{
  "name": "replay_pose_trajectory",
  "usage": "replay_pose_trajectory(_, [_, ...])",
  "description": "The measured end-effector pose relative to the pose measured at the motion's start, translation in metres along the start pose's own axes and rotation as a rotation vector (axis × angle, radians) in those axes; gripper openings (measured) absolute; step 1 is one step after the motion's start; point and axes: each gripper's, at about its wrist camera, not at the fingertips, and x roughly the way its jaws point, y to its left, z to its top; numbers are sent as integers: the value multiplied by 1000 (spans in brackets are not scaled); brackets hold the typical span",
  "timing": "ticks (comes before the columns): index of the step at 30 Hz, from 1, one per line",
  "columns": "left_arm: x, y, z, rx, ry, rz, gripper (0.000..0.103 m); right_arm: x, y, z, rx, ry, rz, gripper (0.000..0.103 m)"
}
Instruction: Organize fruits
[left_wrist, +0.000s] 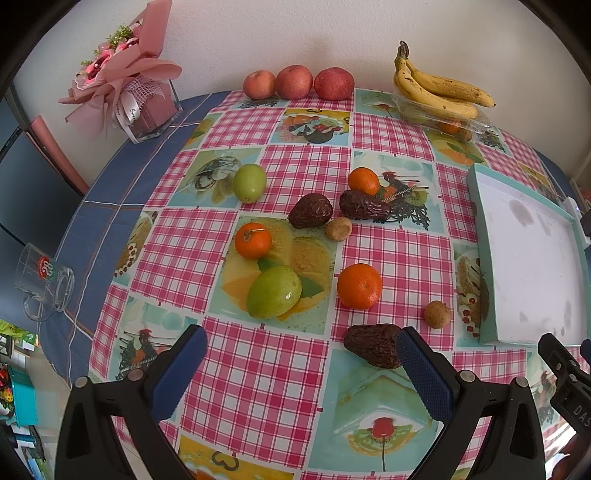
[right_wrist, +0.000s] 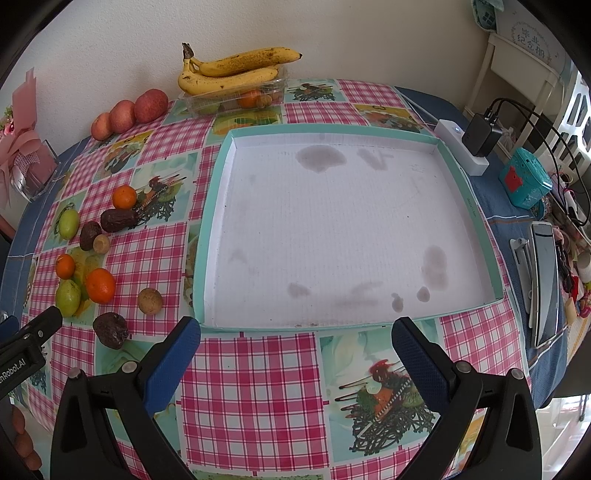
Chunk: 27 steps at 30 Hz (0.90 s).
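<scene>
Looking down at the table (right_wrist: 251, 387) with its pink checked picture cloth, we've got the big teal-rimmed white tray (right_wrist: 212, 206) on the right side, inside stained in a few spots and holding no fruit. Our right gripper (right_wrist: 295, 350) hangs just in front of its near rim, jaws spread wide, nothing between them. Our left gripper (left_wrist: 301, 363) is also wide open over the cloth with nothing gripped; its right blue pad sits right up against a wrinkled dark date (left_wrist: 371, 343), can't tell if they actually touch.

Back by the wall there's a bunch of bananas (left_wrist: 436, 90) lying on top of a clear plastic punnet (left_wrist: 454, 123) with a bit of fruit inside, and to their left three red apples (left_wrist: 295, 82) in a row.

The loose fruit is all on the cloth left of the tray:
- a large green fruit, mango-ish (left_wrist: 273, 291), nearest the left gripper
- a smaller green one (left_wrist: 249, 182) farther back
- three mandarins: one near the tray (left_wrist: 359, 285), one with a stem (left_wrist: 253, 240) just behind the big green fruit, one at the back (left_wrist: 364, 181)
- two more dark dates (left_wrist: 310, 211) (left_wrist: 364, 205) side by side in the middle
- two small tan round fruits, maybe longans, one by the dates (left_wrist: 338, 229), one close to the tray's corner (left_wrist: 437, 314)

Off to the left we can see a wrapped pink bouquet (left_wrist: 122, 66) and a glass mug (left_wrist: 46, 286).
</scene>
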Motion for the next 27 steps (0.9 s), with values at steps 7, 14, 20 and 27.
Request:
replay_pose_trajectory(7, [0, 0, 0, 0, 0, 0, 103, 1, 2, 1, 0, 1, -1, 103])
replay_pose_trajectory(14, [2, 3, 2, -6, 5, -8, 103, 2, 1, 0, 0, 3, -1, 103])
replay_pose_trajectory(20, [7, 11, 6, -35, 0, -22, 103, 5, 4, 1, -1, 1, 9, 103])
replay_pose_trajectory(27, [14, 35, 17, -123, -27, -46, 103, 2, 28, 11, -35, -32, 96, 103])
